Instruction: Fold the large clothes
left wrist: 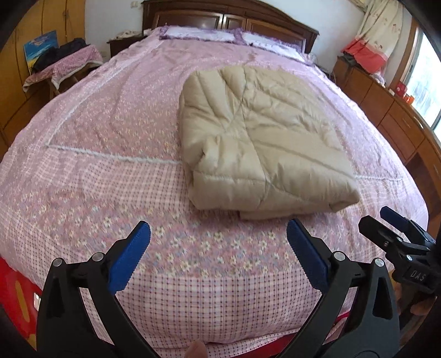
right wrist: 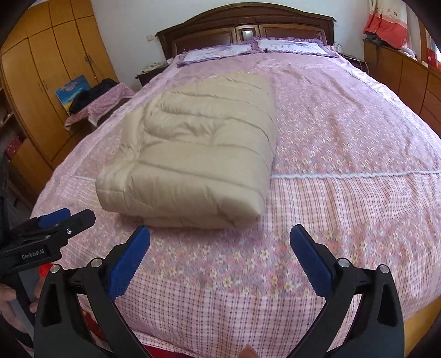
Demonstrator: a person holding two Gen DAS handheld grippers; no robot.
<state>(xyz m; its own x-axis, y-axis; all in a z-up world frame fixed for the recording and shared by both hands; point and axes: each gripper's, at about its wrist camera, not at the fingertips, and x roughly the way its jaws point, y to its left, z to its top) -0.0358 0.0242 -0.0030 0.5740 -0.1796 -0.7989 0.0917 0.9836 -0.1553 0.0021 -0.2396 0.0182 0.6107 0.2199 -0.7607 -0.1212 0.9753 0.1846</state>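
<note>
A beige padded coat (left wrist: 261, 143) lies folded into a thick rectangular bundle on the pink bedspread (left wrist: 110, 165); it also shows in the right wrist view (right wrist: 193, 154). My left gripper (left wrist: 219, 234) is open and empty, held above the foot of the bed, short of the bundle's near edge. My right gripper (right wrist: 220, 236) is open and empty too, just short of the bundle's near right corner. In the left wrist view the right gripper (left wrist: 391, 223) shows at the right edge. In the right wrist view the left gripper (right wrist: 63, 217) shows at the left edge.
Two pillows (right wrist: 259, 46) lie by the dark wooden headboard (right wrist: 245, 24). A wooden wardrobe (right wrist: 46, 68) and a cloth-covered stool (right wrist: 96, 107) stand left of the bed. A low wooden cabinet (left wrist: 386, 110) runs along the right wall under a window.
</note>
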